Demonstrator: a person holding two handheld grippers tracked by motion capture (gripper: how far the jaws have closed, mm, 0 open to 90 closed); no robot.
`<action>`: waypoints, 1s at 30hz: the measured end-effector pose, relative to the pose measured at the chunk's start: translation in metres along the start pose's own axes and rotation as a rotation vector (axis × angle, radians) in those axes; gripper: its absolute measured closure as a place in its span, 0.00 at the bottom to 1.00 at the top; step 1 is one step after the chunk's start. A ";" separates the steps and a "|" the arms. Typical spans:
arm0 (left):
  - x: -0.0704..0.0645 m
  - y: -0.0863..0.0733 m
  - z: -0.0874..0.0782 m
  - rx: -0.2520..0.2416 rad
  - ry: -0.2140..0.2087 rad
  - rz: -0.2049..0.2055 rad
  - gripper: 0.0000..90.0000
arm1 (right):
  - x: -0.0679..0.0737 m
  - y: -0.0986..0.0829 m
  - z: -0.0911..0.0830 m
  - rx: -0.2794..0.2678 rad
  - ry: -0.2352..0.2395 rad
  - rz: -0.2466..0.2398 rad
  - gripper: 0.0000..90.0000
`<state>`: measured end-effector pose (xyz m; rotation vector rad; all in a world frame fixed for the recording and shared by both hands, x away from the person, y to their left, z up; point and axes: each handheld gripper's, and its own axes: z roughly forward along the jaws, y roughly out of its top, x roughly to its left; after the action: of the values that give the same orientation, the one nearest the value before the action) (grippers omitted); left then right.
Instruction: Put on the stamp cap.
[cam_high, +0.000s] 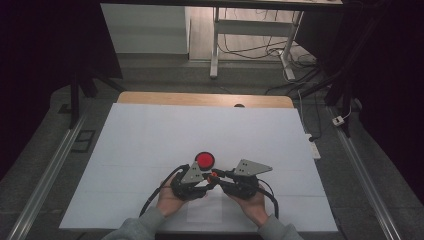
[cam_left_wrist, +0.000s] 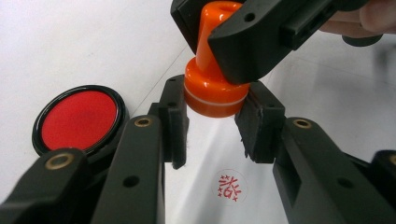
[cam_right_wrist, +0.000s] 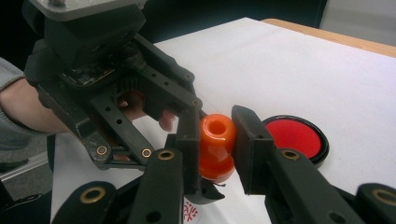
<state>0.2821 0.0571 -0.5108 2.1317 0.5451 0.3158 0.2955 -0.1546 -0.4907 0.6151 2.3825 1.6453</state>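
- Stamp, orange (cam_left_wrist: 212, 79), mushroom-shaped with a hollow-topped handle and a broad round base; held in the air just above the bench (cam_high: 150, 130), base downward, over white paper.
- Right claw (cam_right_wrist: 215, 140): clamped on the stamp's narrow handle, one jaw on each side.
- Left claw (cam_left_wrist: 212, 126): jaws apart, flanking the stamp's base. The left pad touches or nearly touches the base; I cannot tell which. The right pad stands just clear.
- Ink pad, round, black-rimmed (cam_left_wrist: 79, 119); open, lid not seen. It holds a flat red inking surface. Lies on the paper just beside the left claw, beyond both claws in the high view (cam_high: 204, 160).
- Stamped mark, red, a circle with a character and small stars (cam_left_wrist: 232, 185); printed on the paper directly below the raised stamp. Appears complete and clean.
- Step in hand, judged: one impression made, stamp lifted off the paper, and the left claw set to take or steady the base, a handover between the hands or a re-grip.
- Next move calls for, judged: closing the left claw squarely on the base rim before the right lets go, keeping the inked face off the paper and away from the fresh mark to avoid smearing.
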 end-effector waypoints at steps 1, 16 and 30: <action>0.000 0.000 0.000 -0.002 0.000 -0.005 0.71 | 0.000 0.000 0.000 0.000 0.000 0.000 0.80; 0.002 -0.001 0.004 0.024 -0.016 -0.032 0.53 | -0.001 0.001 -0.001 0.001 0.000 -0.005 0.80; 0.008 -0.003 -0.004 0.045 0.006 -0.049 0.36 | -0.005 0.002 -0.005 -0.006 -0.015 -0.004 0.80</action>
<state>0.2866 0.0652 -0.5108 2.1579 0.6120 0.2848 0.2985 -0.1607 -0.4874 0.6191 2.3658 1.6405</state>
